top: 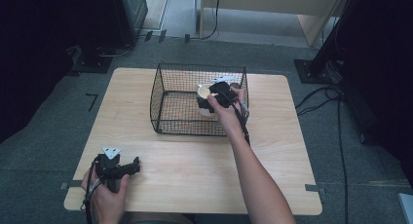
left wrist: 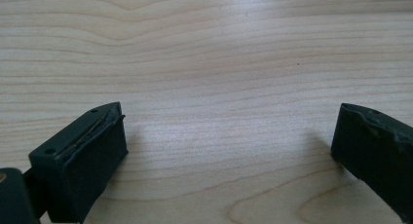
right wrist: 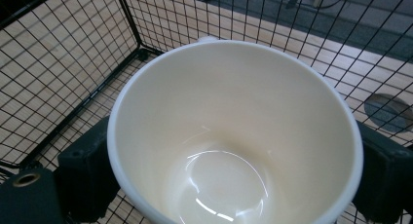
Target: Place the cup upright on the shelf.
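Cream cup (right wrist: 234, 136) between right gripper (right wrist: 234, 185) jaws, inside basket (right wrist: 73, 63).

The cup (top: 204, 93) stood inside the basket (top: 168, 100), toward its right rear, on the surface (top: 195, 170); the left tongs (top: 127, 168) lay front-left.

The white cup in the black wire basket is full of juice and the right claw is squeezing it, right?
Not quite. The white ceramic cup is empty: the right gripper view looks straight into it and shows only a bare, shiny bottom. The rest holds: it sits inside the black wire basket, and the right claw has its jaws against the cup's two sides.
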Available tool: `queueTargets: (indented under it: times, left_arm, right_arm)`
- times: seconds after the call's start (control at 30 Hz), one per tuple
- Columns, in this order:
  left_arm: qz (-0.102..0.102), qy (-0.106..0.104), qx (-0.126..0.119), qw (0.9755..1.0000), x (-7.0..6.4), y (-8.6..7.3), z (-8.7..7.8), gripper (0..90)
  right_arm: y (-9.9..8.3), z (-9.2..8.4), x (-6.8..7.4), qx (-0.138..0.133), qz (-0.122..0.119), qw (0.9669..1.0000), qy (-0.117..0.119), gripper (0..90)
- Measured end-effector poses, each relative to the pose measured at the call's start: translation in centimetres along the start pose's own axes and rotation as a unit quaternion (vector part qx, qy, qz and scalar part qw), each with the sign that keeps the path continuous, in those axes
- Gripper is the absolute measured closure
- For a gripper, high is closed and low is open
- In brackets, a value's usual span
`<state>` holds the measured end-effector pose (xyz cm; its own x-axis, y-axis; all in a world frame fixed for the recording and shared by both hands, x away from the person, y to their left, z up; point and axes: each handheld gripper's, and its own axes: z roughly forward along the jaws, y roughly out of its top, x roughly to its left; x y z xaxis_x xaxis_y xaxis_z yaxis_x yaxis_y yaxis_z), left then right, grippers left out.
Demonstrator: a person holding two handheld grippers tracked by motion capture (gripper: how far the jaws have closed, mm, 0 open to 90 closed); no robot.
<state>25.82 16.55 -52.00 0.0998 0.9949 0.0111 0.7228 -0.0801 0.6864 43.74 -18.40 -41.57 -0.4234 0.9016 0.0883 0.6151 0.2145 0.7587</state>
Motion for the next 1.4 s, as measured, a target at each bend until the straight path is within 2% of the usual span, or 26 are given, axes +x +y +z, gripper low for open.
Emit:
queueTargets:
  times: [0.13, 0.17, 0.33, 0.43, 0.5, 0.57, 0.93, 1.03, 1.13, 1.17, 1.23, 1.4]
  left_arm:
    - [0.0, 0.0, 0.0, 1.0, 0.0, 0.0, 0.0, 0.0]
    - [0.0, 0.0, 0.0, 1.0, 0.0, 0.0, 0.0, 0.0]
    - [0.0, 0.0, 0.001, 1.0, 0.0, 0.0, 0.0, 0.0]
    - [0.0, 0.0, 0.001, 1.0, 0.0, 0.0, 0.0, 0.0]
    - [0.001, 0.0, 0.001, 1.0, 0.0, 0.0, 0.0, 0.0]
    - [0.001, 0.0, 0.0, 1.0, 0.0, 0.0, 0.0, 0.0]
    - [0.001, 0.0, 0.001, 1.0, 0.0, 0.0, 0.0, 0.0]
    - [0.001, 0.0, 0.001, 1.0, 0.0, 0.0, 0.0, 0.0]
    - [0.001, -0.001, 0.001, 1.0, 0.0, 0.0, 0.0, 0.0]
    - [0.001, -0.001, 0.0, 1.0, 0.0, 0.0, 0.0, 0.0]
    - [0.001, -0.001, 0.001, 1.0, 0.0, 0.0, 0.0, 0.0]
    - [0.0, -0.001, 0.0, 1.0, 0.0, 0.0, 0.0, 0.0]
  right_arm:
    - [0.0, 0.3, -0.2, 0.014, 0.015, 0.9998, 0.007, 9.3]
    - [0.2, 0.5, -0.3, 0.031, 0.02, 0.9992, 0.012, 9.3]
    - [0.3, 1.2, -0.3, 0.064, 0.026, 0.9976, 0.007, 9.3]
    - [0.4, 1.4, -0.4, 0.074, 0.03, 0.9968, 0.004, 9.4]
    - [0.5, 1.6, -0.3, 0.091, 0.025, 0.9954, 0.012, 9.4]
    - [0.5, 1.7, 0.0, 0.099, 0.009, 0.995, 0.009, 9.4]
    - [0.2, 2.0, 0.7, 0.124, -0.024, 0.9919, -0.008, 9.3]
    - [0.2, 1.8, 0.8, 0.121, -0.032, 0.9921, -0.005, 10.3]
    - [0.2, 1.6, 1.0, 0.113, -0.039, 0.9926, -0.017, 9.8]
    - [0.2, 1.5, 1.0, 0.103, -0.043, 0.9935, -0.021, 9.5]
    - [0.1, 1.4, 1.2, 0.097, -0.045, 0.994, -0.027, 5.8]
    - [0.1, 1.0, 0.8, 0.079, -0.032, 0.9962, -0.014, 2.7]
